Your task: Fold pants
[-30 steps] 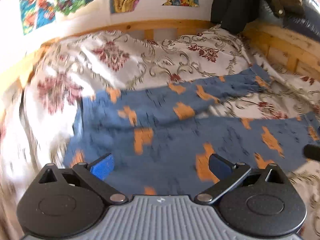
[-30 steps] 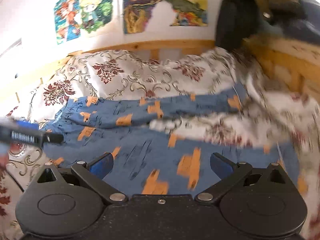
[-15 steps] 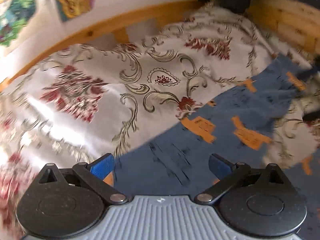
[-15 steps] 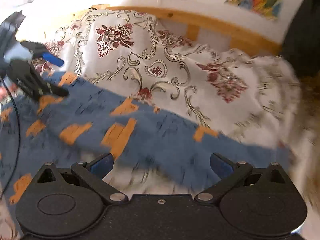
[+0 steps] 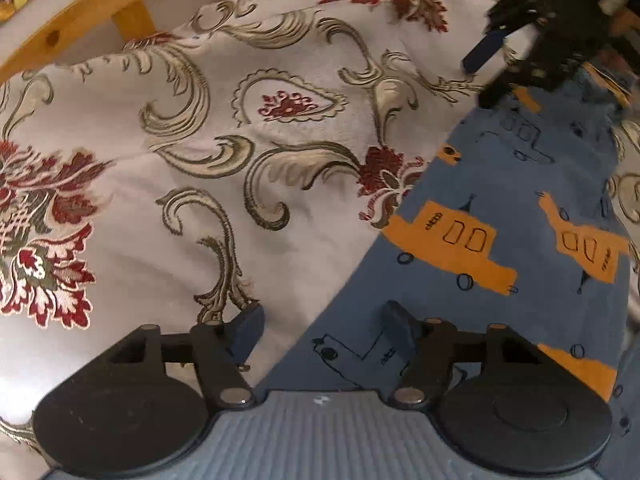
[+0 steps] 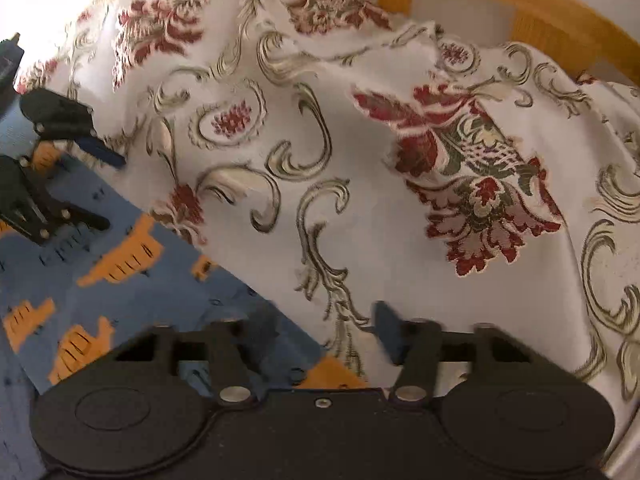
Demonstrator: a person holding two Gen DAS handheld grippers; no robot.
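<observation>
You have both grippers low over the bed, at the far edge of the pants [image 5: 512, 208]. The pants, blue with orange vehicles printed on them, lie flat on the flowered bedspread [image 5: 208, 184], which covers a bed with a wooden frame [image 6: 532, 8].

Your left gripper [image 5: 324, 328] has its fingers spread apart, and nothing is between them. One finger is over the bedspread and the other is over the blue cloth, so the edge of the pants runs right through the gap. Your right gripper [image 6: 324, 328] is spread in the same way, also over the border between cloth and bedspread, and it also holds nothing. In the left view you can see the right gripper further along the same leg, near its end; in the right view the left gripper [image 6: 102, 190] is seen at the other side, again with its fingers apart.

I judge that you are at the step of taking hold of the far edge, before the first fold. No fold shows in the part of the pants that is visible.

The next move asks you to go down until the lower finger slides under the cloth edge, and then to close on the pants only. The bedspread is soft and wrinkled, so take care not to pinch it together with the pants. Both grippers should close at about the same time, so that the edge lifts evenly.
</observation>
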